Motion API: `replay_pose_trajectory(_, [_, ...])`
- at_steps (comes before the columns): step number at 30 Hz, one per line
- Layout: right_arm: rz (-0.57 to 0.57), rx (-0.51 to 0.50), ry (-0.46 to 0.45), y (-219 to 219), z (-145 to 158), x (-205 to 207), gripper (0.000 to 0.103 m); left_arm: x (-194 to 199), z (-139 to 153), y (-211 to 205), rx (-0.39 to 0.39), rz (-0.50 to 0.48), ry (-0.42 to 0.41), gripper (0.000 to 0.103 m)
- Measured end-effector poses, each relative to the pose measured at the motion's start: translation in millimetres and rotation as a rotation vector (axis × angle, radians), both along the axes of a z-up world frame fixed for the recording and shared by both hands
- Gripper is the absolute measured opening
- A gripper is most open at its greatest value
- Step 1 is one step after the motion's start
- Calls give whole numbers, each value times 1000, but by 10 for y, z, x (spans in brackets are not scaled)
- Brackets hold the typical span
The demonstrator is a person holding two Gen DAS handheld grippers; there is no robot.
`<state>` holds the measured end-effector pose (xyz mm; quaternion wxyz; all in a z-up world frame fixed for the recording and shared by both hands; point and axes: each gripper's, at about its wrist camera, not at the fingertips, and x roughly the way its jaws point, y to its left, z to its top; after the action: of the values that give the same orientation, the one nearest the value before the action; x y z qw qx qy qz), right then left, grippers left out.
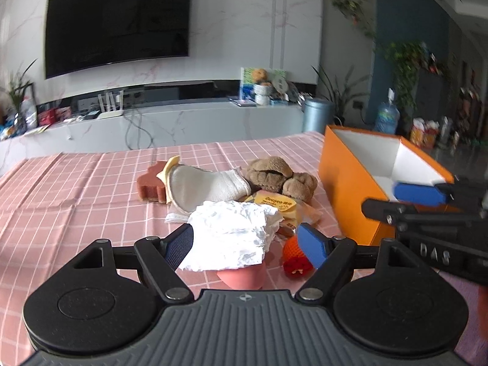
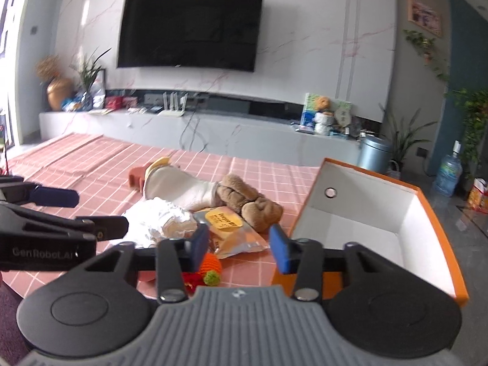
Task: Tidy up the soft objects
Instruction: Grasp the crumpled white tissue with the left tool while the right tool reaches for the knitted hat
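1. My left gripper (image 1: 245, 242) is spread wide around the white wad (image 1: 231, 235); its left pad touches the wad and the right stands apart, so nothing is gripped yet.
2. My right gripper (image 2: 239, 245) stands half open and empty, above the orange knit toy (image 2: 210, 263), beside the box (image 2: 439, 228).
3. The box sits open at the right of the worktop (image 1: 76, 189), near the pile, probably as the container.
4. The sock (image 1: 207, 187), plush (image 1: 280, 177) and packet (image 1: 276, 204) lie heaped together mid-worktop, within reach of both grippers.

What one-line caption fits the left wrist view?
Left gripper open around crumpled white tissue, soft toys piled on the pink checked cloth, orange box waiting at right.
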<state>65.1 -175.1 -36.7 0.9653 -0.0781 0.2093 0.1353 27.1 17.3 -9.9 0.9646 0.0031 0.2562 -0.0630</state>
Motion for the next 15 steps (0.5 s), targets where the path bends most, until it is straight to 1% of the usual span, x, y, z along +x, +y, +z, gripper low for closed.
replay_pose_trajectory(1, [17, -10, 5, 16, 5, 40, 36, 43, -14, -10, 17, -14, 4, 91])
replay_pose_trajectory(3, [53, -17, 23, 54, 13, 134, 36, 116, -51, -30, 49, -46, 15, 91])
replay_pose_trajectory(4, [76, -17, 33, 70, 8, 180, 32, 147, -77, -43, 62, -64, 22, 91])
replay_pose_trajectory(6, [119, -27, 39, 112, -3, 258, 28, 229, -126, -75, 93, -102, 38, 91])
replay_pose_trajectory(8, [155, -35, 37, 153, -16, 331, 28, 310, -178, -106, 128, -140, 44, 91])
replay_pose_trajectory(11, [191, -31, 77, 205, -68, 484, 25, 400, -258, -163, 211, -169, 26, 91])
replay_pose_trajectory(15, [194, -23, 138, 260, -193, 689, 24, 528, -386, -273, 318, -208, 26, 90])
